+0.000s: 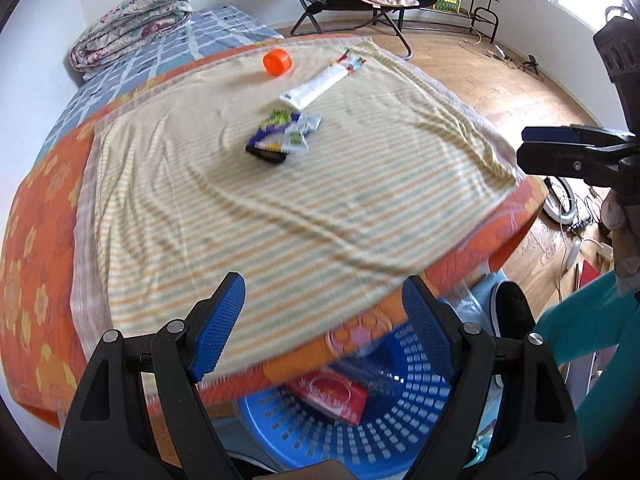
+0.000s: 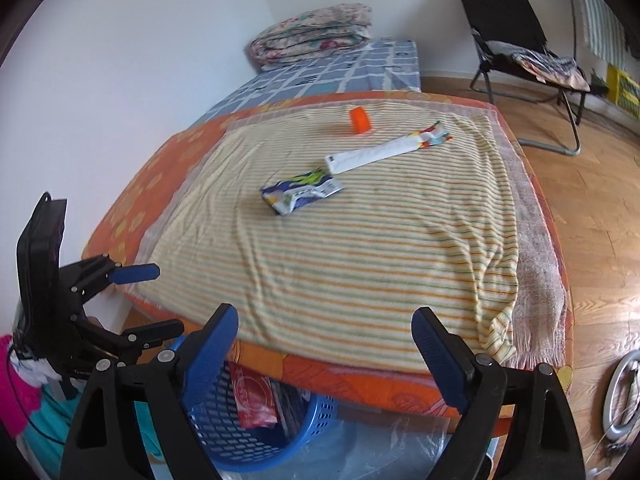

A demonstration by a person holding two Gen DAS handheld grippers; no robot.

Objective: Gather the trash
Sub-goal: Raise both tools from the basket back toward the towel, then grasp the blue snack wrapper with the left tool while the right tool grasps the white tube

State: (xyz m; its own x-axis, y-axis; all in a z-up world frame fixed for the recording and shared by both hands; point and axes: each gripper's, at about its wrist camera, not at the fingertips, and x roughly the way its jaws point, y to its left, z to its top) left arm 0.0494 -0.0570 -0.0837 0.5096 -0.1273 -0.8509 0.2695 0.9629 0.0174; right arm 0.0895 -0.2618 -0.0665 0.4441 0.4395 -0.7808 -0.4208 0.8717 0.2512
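Left gripper [image 1: 324,328]: blue-padded fingers [image 1: 222,322] spread wide apart, nothing between them, poised over the near edge of the striped towel [image 1: 280,208]. Right gripper [image 2: 324,354]: fingers [image 2: 212,348] likewise parted and holding nothing, at the near edge of the same towel. In the left wrist view the right gripper [image 1: 560,152] enters from the right edge, side-on, so its jaw gap cannot be judged there; the right wrist view shows the left gripper [image 2: 132,300] at lower left with its jaws open.

Directly below both grippers, under the bed's edge, sits a blue perforated basket [image 1: 400,412] containing a red packet [image 1: 332,394]; any writing on the packet is too blurred to read. The right wrist view adds clear plastic sheeting [image 2: 380,448] on the floor beside the basket.

Trash lies mid-towel, well apart from both grippers. A blue, white and green wrapper [image 2: 302,191] lies flat, its long axis running from near left to far right. The left wrist view reveals a black item [image 1: 266,155] partly under this wrapper; the right wrist view does not show it. Just beyond, a long white tube [image 2: 384,153] lies on a similar diagonal, its coloured crimped end pointing far right and its flat end near the wrapper. Print on both is illegible. An orange cap [image 2: 359,120] rests farther back, apart from the tube.

Beyond the towel: an orange floral bedcover [image 1: 36,280], a folded quilt [image 2: 312,34] and a black folding chair [image 2: 520,40].
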